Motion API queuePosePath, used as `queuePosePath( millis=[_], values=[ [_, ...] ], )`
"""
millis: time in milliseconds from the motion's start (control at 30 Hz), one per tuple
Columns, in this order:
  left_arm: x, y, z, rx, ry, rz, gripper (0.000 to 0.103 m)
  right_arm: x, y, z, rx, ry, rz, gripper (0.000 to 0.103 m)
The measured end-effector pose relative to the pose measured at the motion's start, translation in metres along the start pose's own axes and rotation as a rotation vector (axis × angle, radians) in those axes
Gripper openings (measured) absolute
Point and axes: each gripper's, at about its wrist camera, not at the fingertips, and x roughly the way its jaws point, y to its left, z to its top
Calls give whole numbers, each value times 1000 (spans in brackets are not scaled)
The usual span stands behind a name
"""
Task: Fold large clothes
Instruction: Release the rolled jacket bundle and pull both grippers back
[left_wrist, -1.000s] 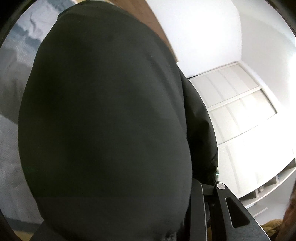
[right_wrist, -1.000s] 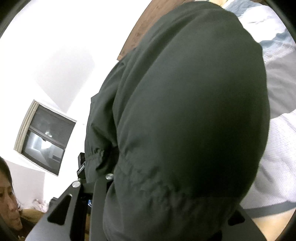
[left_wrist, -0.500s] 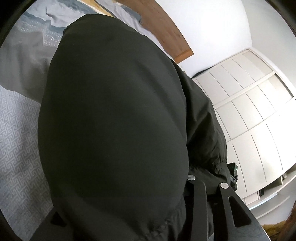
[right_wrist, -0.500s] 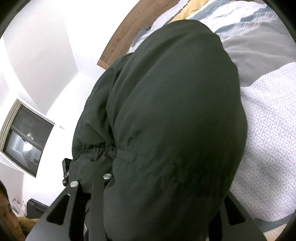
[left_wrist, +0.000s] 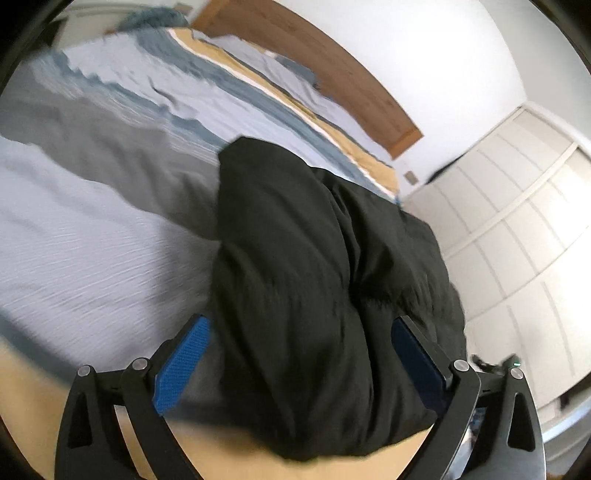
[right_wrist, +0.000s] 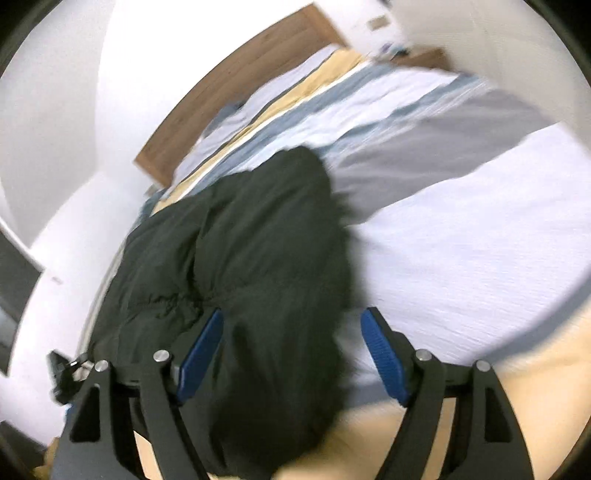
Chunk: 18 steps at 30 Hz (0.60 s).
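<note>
A large black padded garment (left_wrist: 317, 280) lies on the bed, stretching away from me; it also shows in the right wrist view (right_wrist: 251, 266). My left gripper (left_wrist: 301, 325) is open, its blue pads (left_wrist: 184, 365) wide apart on either side of the garment's near end. My right gripper (right_wrist: 293, 321) is open too, with blue pads (right_wrist: 384, 358) spread around the near end of the same garment. Neither gripper pinches the cloth. Both views are motion-blurred.
The bed has a white, grey and blue striped cover (left_wrist: 110, 229) with a yellow band and a wooden headboard (left_wrist: 332, 74). White wardrobe doors (left_wrist: 517, 229) stand to the right. A white wall (right_wrist: 74, 92) and a dark window edge lie left in the right wrist view.
Both grippers opened and let go of the garment, which dropped from in front of the cameras onto the bed. Both cameras now look down over the bed.
</note>
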Motion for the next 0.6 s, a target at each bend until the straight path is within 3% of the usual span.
queuePosePath(
  millis=[100,133,200,400,600],
  values=[
    [-61,22,-27,11,-1,44,98,-39,0,-27,18,-13,-63,77],
    [-98,19,-55,14,4,47,98,-52,4,-39,20,-5,-80,77],
    [-138,19,-69,39,0,56,100,-85,-12,-61,5,-12,-89,77],
    [-232,-17,-127,146,-48,69,102,-160,49,-125,-45,-46,-90,77],
    [-273,-45,-174,225,-76,89,102,-209,109,-179,-157,-76,-140,77]
  ],
)
